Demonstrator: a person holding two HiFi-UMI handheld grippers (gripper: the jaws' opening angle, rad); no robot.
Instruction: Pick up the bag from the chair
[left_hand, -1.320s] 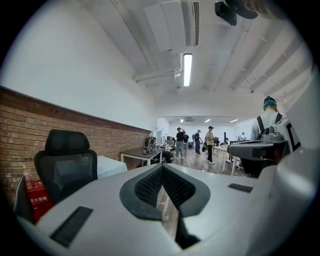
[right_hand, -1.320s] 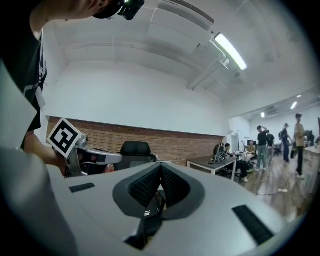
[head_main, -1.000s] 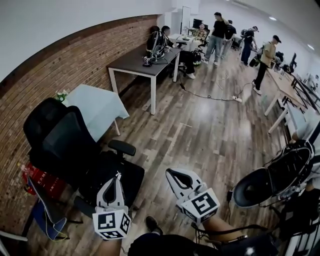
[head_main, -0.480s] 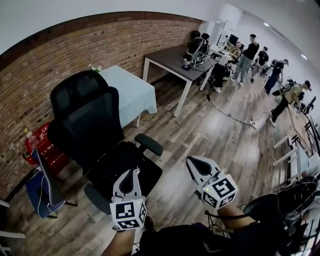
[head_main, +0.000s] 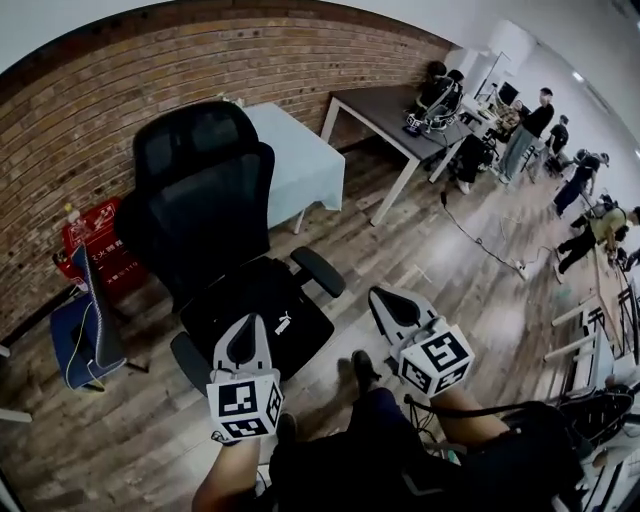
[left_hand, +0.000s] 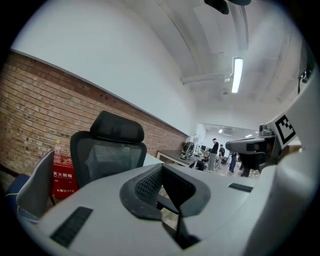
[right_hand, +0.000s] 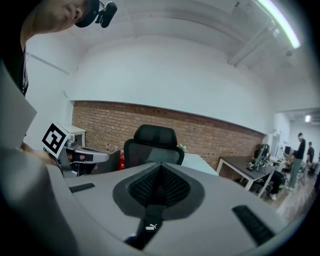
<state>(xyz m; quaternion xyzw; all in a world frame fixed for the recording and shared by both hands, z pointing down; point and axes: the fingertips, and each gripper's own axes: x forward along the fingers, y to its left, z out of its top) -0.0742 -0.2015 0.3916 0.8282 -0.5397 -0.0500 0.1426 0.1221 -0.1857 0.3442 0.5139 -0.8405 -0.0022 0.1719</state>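
Bag (head_main: 255, 312) is laid on the chair (head_main: 205, 210); left gripper (head_main: 244, 324) fingers are pressed together, right gripper (head_main: 380, 296) fingers clamped on a black strap (right_hand: 148, 220).

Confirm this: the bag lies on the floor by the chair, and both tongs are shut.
Wrong place: the head view shows the bag lying on the seat of the chair. The rest stands: the tongs of the left gripper and the right gripper are shut.

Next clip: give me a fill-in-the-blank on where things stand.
The black bag lies on the ___ of the office chair.
The wall behind the chair is made of ___.
Of the left gripper and right gripper, the ___ one hangs nearer the bag.
Missing: seat; brick; left.
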